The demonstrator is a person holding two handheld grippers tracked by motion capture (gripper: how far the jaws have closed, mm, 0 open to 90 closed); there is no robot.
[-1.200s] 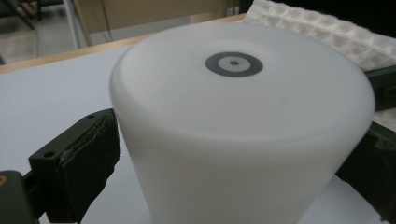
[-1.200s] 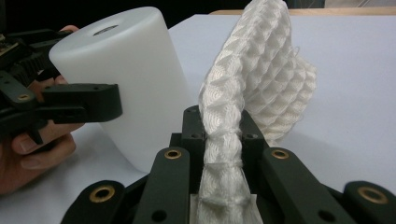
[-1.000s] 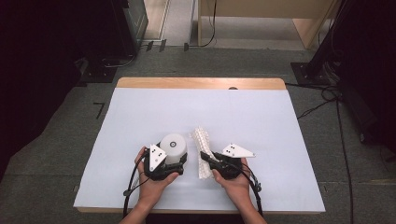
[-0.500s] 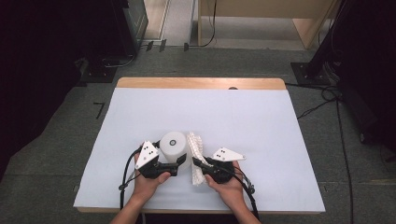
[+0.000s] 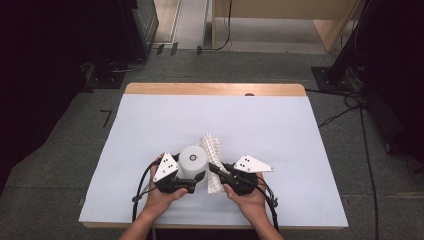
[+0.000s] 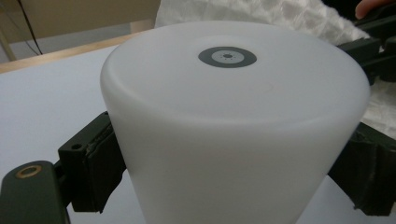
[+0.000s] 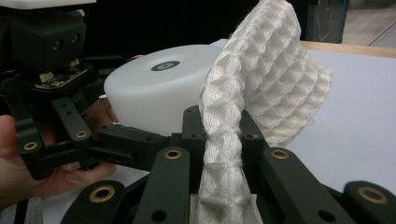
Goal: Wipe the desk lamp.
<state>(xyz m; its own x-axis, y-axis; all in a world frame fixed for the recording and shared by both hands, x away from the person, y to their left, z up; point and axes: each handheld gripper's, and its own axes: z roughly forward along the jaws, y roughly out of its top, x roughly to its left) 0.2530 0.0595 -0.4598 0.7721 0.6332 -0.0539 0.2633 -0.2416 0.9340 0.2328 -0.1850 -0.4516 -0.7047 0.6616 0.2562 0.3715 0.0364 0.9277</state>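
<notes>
Now the left gripper (image 5: 192, 181) pinches the white cup (image 5: 194, 161), upside down, a grey ring mark on its base. At its 3 o'clock, the right gripper (image 5: 216, 172) clamps the white waffle cloth (image 5: 212, 150). No writing is readable.

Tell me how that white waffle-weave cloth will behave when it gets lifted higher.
The waffle-weave cloth, pinched in the right tool, probably stays floppy: its free end already curls over and droops. It looks light, since a narrow pinch carries it. The deep texture likely resists slipping, though it may drag against the white cup.

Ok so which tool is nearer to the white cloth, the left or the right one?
Right. The right tool is clamped on the white cloth itself, while the left tool grips the white cup beside it.
</notes>
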